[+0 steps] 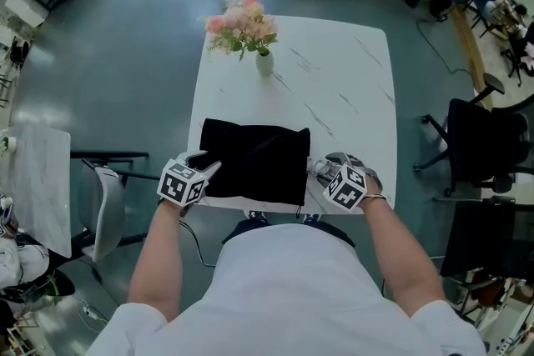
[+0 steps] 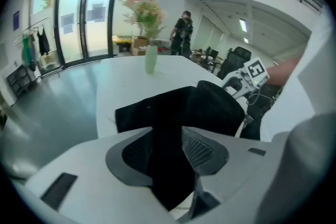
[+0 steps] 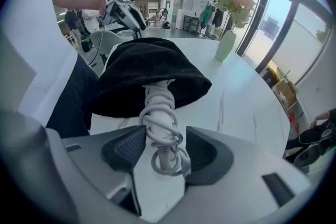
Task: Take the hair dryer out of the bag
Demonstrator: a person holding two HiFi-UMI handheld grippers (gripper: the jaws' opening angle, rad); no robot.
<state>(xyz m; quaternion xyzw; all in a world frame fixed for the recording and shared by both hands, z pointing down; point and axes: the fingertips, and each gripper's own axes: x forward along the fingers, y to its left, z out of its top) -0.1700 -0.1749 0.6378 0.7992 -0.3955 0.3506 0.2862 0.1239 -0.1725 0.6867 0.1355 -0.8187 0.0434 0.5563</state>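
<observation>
Two released grippers flank the black bag [image 1: 254,162] on the table [image 1: 334,71], the left gripper [image 1: 212,166] gaping astride its cloth, the right gripper [image 1: 314,169] loosely astride the cord-wrapped hair dryer handle [image 3: 160,118] protruding from the bag.

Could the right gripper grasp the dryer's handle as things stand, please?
Probably yes: the cord-wrapped handle pokes out of the bag, already between the right gripper's open jaws, uncovered.
</observation>
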